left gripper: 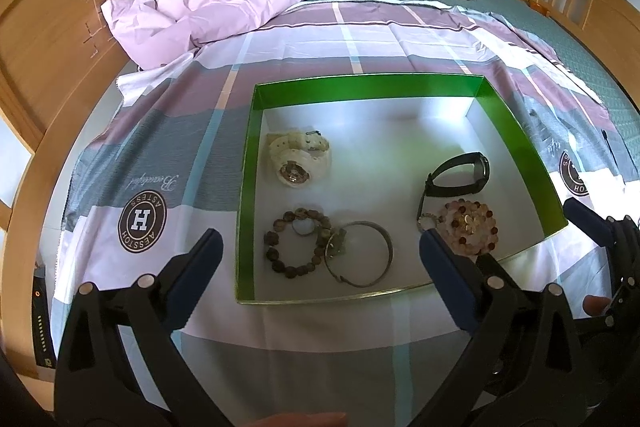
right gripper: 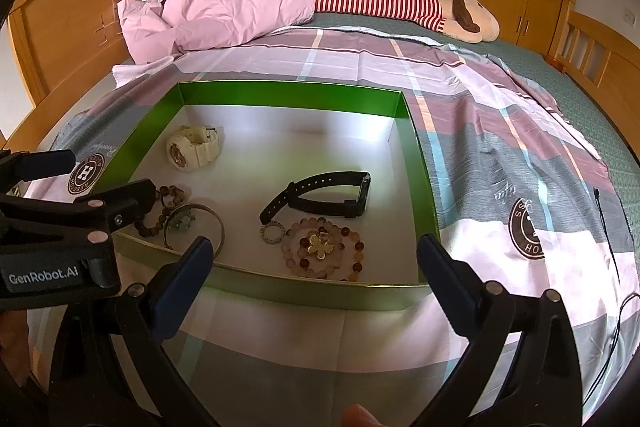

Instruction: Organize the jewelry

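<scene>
A: From the left wrist view, how far along does the jewelry sorting look?

B: Nearly all done, I'd judge. The shallow green cardboard box with a white floor (left gripper: 256, 187) sits mid-frame on the plaid bedsheet (left gripper: 168, 155), and every piece I can see lies inside it: a cream plastic wristwatch (left gripper: 298, 159) upper left, a black strap watch (left gripper: 460, 174) right of centre, a dark wooden bead bracelet (left gripper: 298, 243) at the lower left touching a plain metal bangle (left gripper: 359, 253), and a coiled pink-and-amber bead bracelet (left gripper: 470, 227) at the lower right. The left tongs (left gripper: 320, 247) hang at the bottom of the frame, wide apart, holding nothing.

A: And the right wrist view?

B: Same box, now left of centre. A small round ring of tiny stones (right gripper: 272, 233) lies between the black strap watch and the pink beads, which carry a gold flower charm (right gripper: 321, 243). The right tongs (right gripper: 314, 259) are spread apart and empty too. No loose jewelry shows on the sheet; what's left, if anything, is tidying the pieces apart.
</scene>
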Motion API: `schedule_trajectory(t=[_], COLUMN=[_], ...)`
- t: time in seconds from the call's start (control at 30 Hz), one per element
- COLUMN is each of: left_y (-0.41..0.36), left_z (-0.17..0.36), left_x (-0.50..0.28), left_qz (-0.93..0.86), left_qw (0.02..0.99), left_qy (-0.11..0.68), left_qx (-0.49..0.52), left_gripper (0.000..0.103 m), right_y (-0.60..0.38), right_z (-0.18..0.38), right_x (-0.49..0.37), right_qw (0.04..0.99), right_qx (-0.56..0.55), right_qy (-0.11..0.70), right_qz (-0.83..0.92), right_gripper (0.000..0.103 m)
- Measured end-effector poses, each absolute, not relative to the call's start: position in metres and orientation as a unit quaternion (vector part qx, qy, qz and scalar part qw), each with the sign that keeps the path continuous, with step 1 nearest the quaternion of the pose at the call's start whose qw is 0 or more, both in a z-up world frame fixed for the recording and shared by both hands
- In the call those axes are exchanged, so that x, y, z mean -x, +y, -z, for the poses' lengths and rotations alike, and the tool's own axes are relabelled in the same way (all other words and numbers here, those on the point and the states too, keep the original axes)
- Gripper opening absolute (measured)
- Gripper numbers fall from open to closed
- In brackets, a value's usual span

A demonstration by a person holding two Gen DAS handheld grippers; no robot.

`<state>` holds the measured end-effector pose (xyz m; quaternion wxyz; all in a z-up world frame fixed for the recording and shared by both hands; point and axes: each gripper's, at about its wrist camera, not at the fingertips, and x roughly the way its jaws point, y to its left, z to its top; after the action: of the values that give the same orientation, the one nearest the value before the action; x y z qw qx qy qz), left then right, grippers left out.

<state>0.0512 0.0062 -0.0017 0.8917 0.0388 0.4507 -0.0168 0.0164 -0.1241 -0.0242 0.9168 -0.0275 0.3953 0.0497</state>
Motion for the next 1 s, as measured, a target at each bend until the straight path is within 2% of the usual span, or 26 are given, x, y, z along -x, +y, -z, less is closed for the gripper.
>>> schedule_trajectory(t=[1.0], left_y=[0.0043], left_z=[0.0070], left_x=[-0.0544], left_qz=[0.019], left_qw=[0.885], left_qy=[0.464], left_qx=[-0.030], left_gripper=[0.098], right_y=[-0.1236], right_z=[0.0278], right_x=[-0.0156], right_qw=[0.916], right_qx=[0.034], right_qy=[0.397], right_qz=[-0.054], right_gripper=[0.099])
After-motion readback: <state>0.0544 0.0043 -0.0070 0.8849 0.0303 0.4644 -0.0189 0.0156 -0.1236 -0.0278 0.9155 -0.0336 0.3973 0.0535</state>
